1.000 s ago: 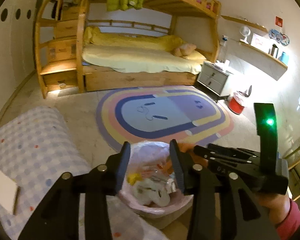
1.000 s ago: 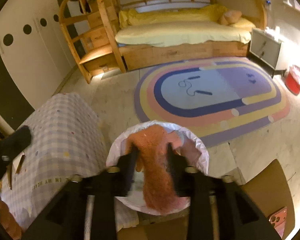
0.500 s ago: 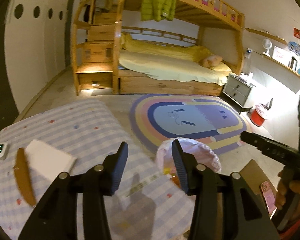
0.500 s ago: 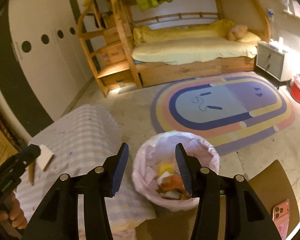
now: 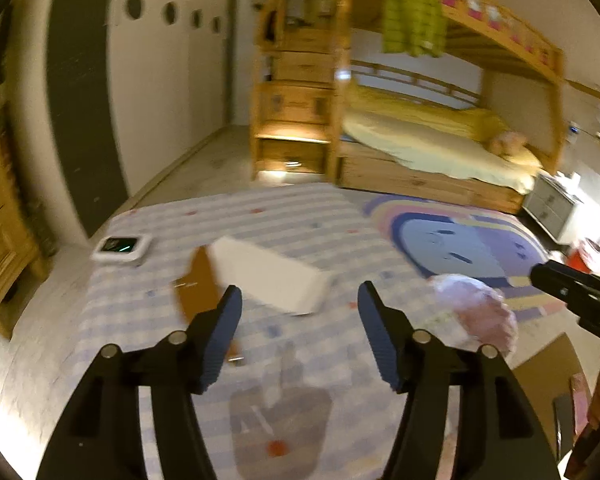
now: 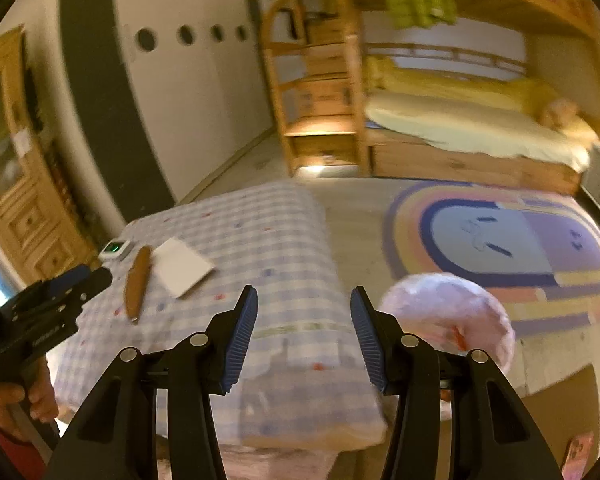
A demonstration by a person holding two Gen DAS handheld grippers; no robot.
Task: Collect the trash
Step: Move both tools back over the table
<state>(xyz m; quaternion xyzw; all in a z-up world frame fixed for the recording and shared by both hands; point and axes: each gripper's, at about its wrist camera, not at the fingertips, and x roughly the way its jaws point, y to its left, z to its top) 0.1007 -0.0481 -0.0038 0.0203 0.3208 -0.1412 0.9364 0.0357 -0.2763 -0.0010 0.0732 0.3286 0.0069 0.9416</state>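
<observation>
A white flat box (image 5: pixel 270 276) (image 6: pixel 183 267) and a long brown strip (image 5: pixel 198 284) (image 6: pixel 138 282) lie on the checked tablecloth (image 5: pixel 300 220) (image 6: pixel 268 248). My left gripper (image 5: pixel 298 300) hovers over the table just short of the box; its jaws are opening and hold nothing. My right gripper (image 6: pixel 303 300) is open and empty above the table's near right corner. The bin with a pink liner (image 5: pixel 476 312) (image 6: pixel 448 312) stands on the floor right of the table. Each gripper shows at the edge of the other's view, the right gripper (image 5: pixel 572 292) and the left gripper (image 6: pixel 56 300).
A small white device with a green display (image 5: pixel 122 246) (image 6: pixel 115 249) sits at the table's far left. A cardboard box (image 5: pixel 548 384) with a phone (image 6: pixel 578 454) is by the bin. A bunk bed (image 5: pixel 440 148), an oval rug (image 5: pixel 460 240) and a wooden cabinet (image 6: pixel 24 200) surround the area.
Both grippers swung left from above the bin to over the table. The orange piece between the right fingers dropped into the bin. The left jaws have spread wider.
</observation>
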